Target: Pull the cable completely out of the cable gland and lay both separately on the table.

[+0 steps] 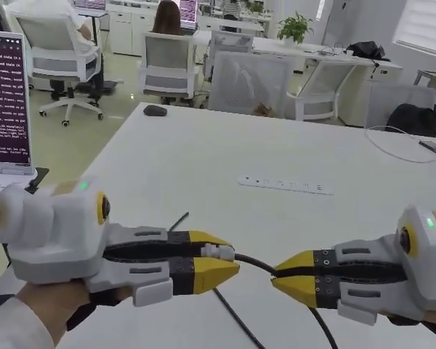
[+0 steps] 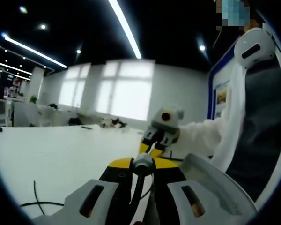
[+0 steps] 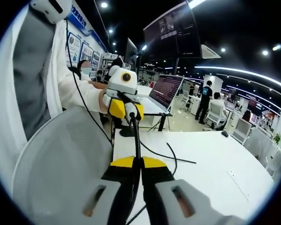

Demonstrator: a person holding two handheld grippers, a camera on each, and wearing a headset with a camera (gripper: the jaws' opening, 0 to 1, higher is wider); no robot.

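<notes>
**First:** Yellow-tipped left gripper (image 1: 231, 256): what is gripped by it?

**Second:** A small, round, whitish cable gland (image 1: 218, 252) is pinched between its jaws.

**First:** And the yellow-tipped right gripper (image 1: 276, 278)?

**Second:** Its jaws are pressed together on the thin black cable (image 1: 254, 263). One end of the cable is seen going into the gland. Both are held over the big white table (image 1: 276, 145).

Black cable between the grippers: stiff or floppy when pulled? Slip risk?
Probably semi-flexible: the cable bows gently between the cable gland in the left gripper and the right gripper, not limp. Its loose length curves over the table, so the tail will likely drag. The jacket looks smooth and thin; it may slide in shut jaws.
</notes>
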